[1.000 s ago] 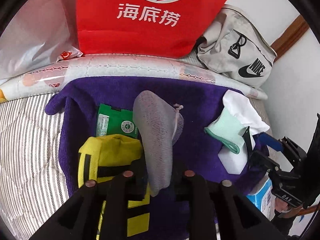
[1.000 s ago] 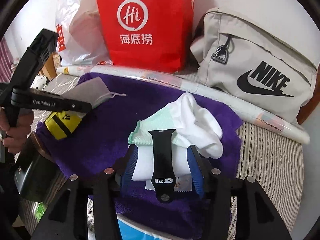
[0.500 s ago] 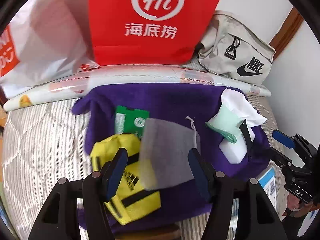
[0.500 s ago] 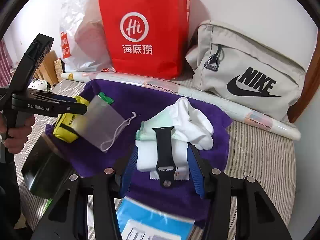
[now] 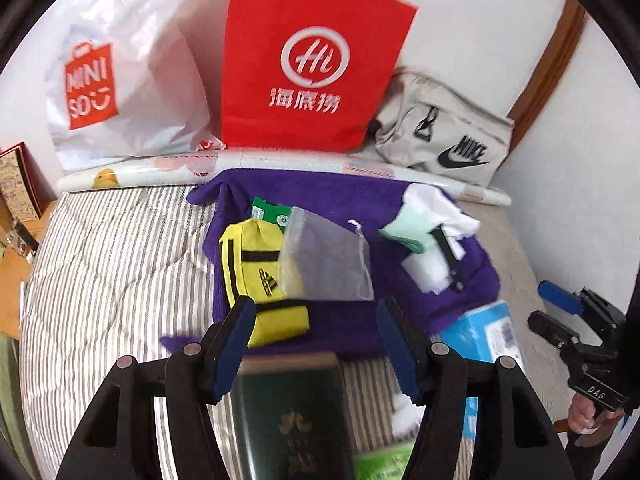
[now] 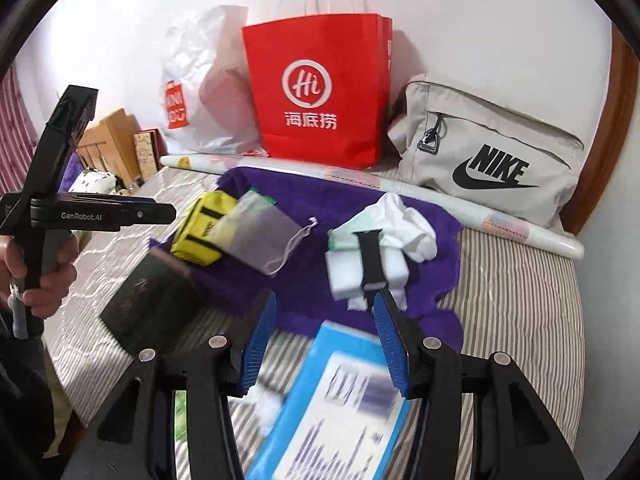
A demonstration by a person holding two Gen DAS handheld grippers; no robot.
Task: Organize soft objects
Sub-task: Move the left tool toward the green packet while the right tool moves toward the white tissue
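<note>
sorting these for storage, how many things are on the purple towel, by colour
yellow: 1, pouch
grey: 1, mesh drawstring bag
green: 1, packet
white or mint: 3, sock, cloth, foam block
black: 1, watch strap
total: 7

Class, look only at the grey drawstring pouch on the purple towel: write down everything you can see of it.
The grey drawstring pouch is a flat, thin, slightly see-through mesh bag with a white cord trailing from one end. It lies loose and tilted on the purple towel, one end overlapping the yellow pouch and partly covering a green packet. It looks empty and limp. Neither gripper touches it; the left gripper is open, short of it.
</note>
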